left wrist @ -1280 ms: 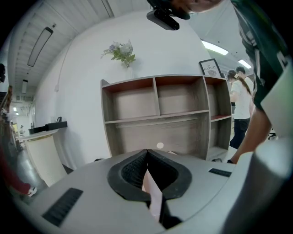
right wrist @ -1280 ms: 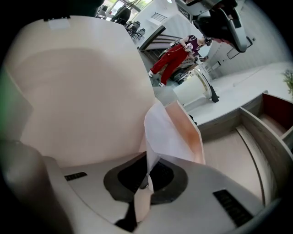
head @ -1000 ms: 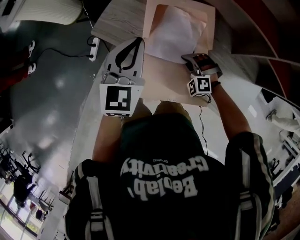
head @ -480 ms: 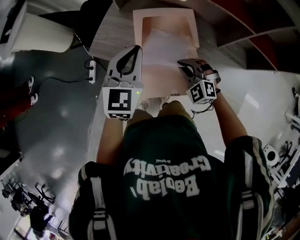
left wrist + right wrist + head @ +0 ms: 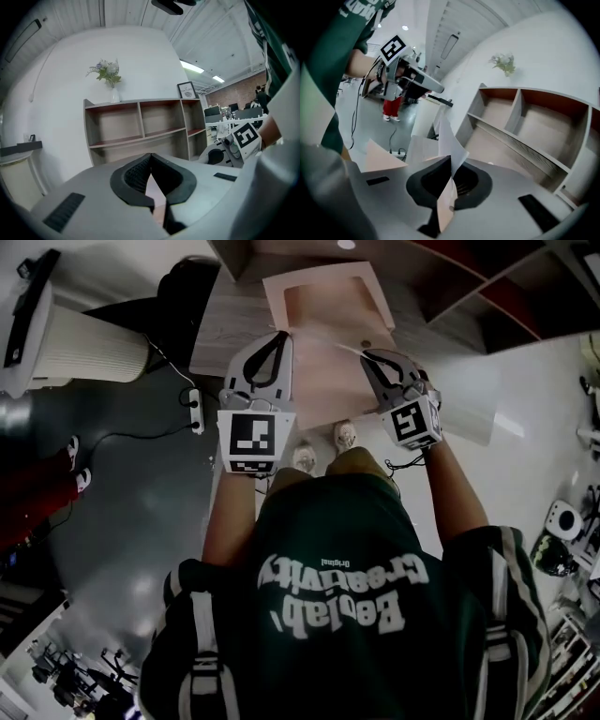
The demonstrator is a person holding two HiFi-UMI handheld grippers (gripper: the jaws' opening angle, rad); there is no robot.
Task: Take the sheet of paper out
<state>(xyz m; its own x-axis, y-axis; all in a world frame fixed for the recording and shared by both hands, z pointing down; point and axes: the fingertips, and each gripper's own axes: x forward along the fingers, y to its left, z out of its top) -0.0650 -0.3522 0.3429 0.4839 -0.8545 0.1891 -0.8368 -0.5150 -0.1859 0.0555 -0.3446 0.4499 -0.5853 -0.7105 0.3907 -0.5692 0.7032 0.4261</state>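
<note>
A pink envelope [image 5: 281, 287] lies open on the wooden table [image 5: 234, 329]. My right gripper [image 5: 364, 352] [image 5: 451, 159] is shut on the white sheet of paper [image 5: 449, 136], which stands on edge out of its jaws. From the head view the sheet [image 5: 323, 341] is a thin pale line running left toward the tips of my left gripper [image 5: 281, 334] [image 5: 151, 154]. The left jaws meet at their tips. I cannot tell whether they pinch anything. Both grippers hang above the envelope. One pink corner of the envelope [image 5: 377, 157] shows to the right gripper's left.
An open shelf unit [image 5: 140, 126] [image 5: 525, 126] stands against the white wall behind the table, with a vase of flowers [image 5: 108, 75] on top. A power strip [image 5: 197, 409] and cable lie on the floor to the left, near a white ribbed cylinder [image 5: 84, 343].
Both grippers have risen off the table, the right one farther and with a roll. The white sheet has come up out of the envelope and now stands on edge.
</note>
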